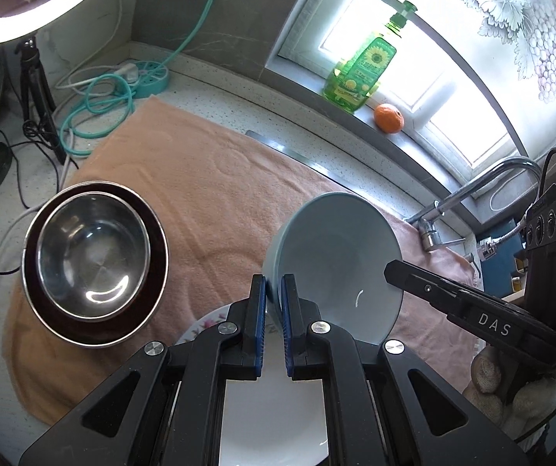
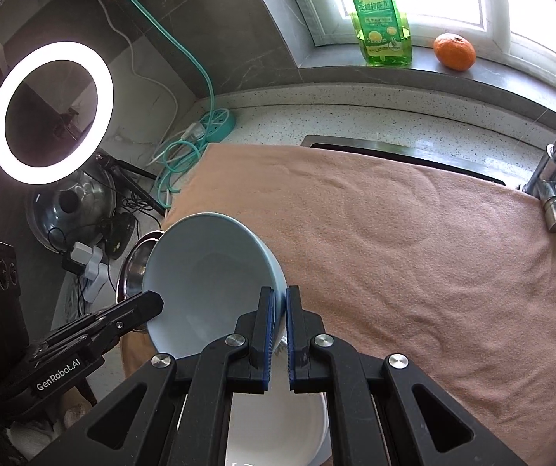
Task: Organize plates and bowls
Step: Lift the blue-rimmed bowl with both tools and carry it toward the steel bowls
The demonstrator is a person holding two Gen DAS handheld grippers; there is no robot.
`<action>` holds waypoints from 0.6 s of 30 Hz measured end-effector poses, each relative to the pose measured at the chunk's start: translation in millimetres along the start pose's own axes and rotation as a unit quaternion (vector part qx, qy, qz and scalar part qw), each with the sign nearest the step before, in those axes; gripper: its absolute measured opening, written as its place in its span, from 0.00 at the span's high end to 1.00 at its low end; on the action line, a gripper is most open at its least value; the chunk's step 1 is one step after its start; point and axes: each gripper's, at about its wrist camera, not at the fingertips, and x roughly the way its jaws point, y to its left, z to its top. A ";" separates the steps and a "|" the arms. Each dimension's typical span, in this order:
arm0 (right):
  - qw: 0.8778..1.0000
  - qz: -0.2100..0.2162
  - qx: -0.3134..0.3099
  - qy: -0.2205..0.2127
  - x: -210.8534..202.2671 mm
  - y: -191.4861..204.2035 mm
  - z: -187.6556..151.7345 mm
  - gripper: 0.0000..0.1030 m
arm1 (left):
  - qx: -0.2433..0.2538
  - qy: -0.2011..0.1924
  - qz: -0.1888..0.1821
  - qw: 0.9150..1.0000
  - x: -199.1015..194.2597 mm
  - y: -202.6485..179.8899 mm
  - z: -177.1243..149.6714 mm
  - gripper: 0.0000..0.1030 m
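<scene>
Both tongs grip one pale blue bowl (image 1: 336,264) by opposite sides of its rim: the left tongs (image 1: 274,287) are closed on the rim's left edge, the right tongs (image 2: 281,299) on its right edge. The bowl is glossy, smooth and tilted, held above a white plate (image 1: 274,419) with a floral rim near the front edge of the bench, over a peach towel (image 1: 208,194). The step in hand appears to be placing this bowl; next it likely needs levelling and lowering onto a stack. To the left, a steel bowl (image 1: 93,252) sits nested in a dark rimmed dish (image 1: 153,256).
</scene>
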 end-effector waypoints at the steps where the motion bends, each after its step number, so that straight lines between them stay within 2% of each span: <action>1: 1.000 0.001 -0.002 0.001 1.8 4.0 0.9 0.95 | -0.001 -0.001 0.001 1.000 -2.0 4.1 0.6 0.94; 18: 0.999 0.018 -0.034 0.013 37.1 74.5 11.7 0.94 | -0.039 -0.016 0.018 0.999 -26.9 73.1 12.6 0.94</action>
